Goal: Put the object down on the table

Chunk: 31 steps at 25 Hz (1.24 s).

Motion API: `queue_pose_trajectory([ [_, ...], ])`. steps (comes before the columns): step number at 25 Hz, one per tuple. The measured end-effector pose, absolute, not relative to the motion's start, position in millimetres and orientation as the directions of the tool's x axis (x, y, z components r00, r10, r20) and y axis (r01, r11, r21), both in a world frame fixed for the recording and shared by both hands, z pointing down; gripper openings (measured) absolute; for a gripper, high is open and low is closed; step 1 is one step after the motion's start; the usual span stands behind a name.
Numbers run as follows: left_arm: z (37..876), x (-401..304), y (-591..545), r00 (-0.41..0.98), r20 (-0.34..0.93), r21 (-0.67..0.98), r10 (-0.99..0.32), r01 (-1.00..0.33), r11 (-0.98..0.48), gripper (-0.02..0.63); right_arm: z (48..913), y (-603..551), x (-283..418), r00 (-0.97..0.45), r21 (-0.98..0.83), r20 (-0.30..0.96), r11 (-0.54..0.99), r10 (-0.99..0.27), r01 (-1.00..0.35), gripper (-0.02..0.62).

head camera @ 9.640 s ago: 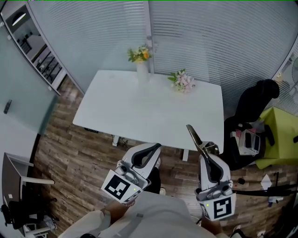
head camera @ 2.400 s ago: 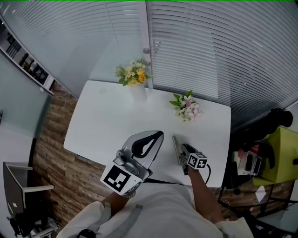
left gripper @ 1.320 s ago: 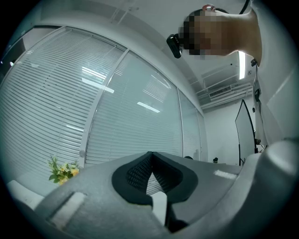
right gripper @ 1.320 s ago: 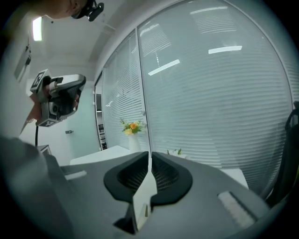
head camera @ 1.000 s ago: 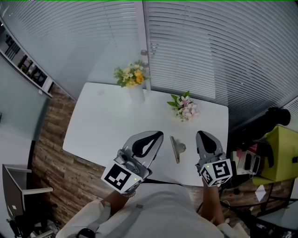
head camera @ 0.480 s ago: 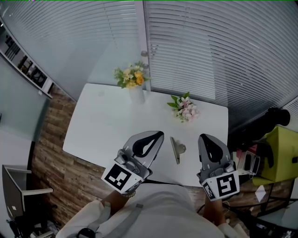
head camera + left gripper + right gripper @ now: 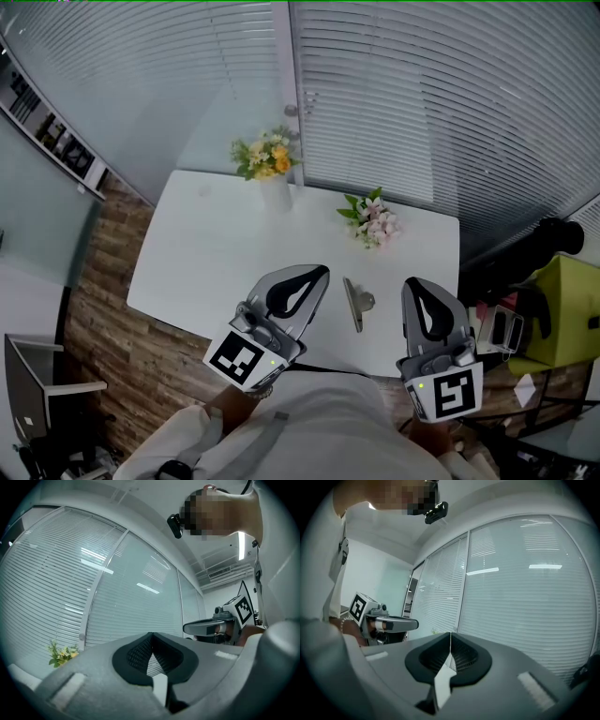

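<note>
A slim metal object with a round knob point(image 7: 354, 301) lies flat on the white table point(image 7: 225, 253) near its front edge, between my two grippers and free of both. My left gripper point(image 7: 314, 273) hovers to its left, jaws shut and empty. My right gripper point(image 7: 414, 284) hovers to its right, raised above the table's front right part, jaws shut and empty. Both gripper views point up at the blinds: the left gripper point(image 7: 151, 634) and the right gripper point(image 7: 450, 634) show their tips meeting with nothing between them.
A white vase of yellow flowers point(image 7: 265, 164) stands at the table's back edge. A pink flower bunch point(image 7: 374, 219) lies at the back right. Blinds and a glass wall rise behind. A dark chair point(image 7: 534, 255) and a yellow-green bin point(image 7: 566, 314) stand to the right.
My right gripper has let go of the metal object, which now lies on the table, and has drawn back toward me and to the right. The left gripper has stayed still.
</note>
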<state>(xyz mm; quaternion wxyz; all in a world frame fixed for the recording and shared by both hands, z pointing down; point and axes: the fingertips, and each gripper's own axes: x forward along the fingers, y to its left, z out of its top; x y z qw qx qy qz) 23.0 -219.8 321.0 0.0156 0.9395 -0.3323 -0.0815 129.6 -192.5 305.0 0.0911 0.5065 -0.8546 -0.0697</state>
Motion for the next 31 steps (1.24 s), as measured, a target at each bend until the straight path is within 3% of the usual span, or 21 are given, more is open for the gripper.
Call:
queue_pose_trajectory([
  [31, 321.6, 24.7, -220.1, 0.776, -0.135, 0.093, -0.616, -0.609, -0.787, 0.002, 298.7, -192.6, 127.7, -0.454, 0.231, 0.076, 0.459, -0.888, -0.858, 0.006],
])
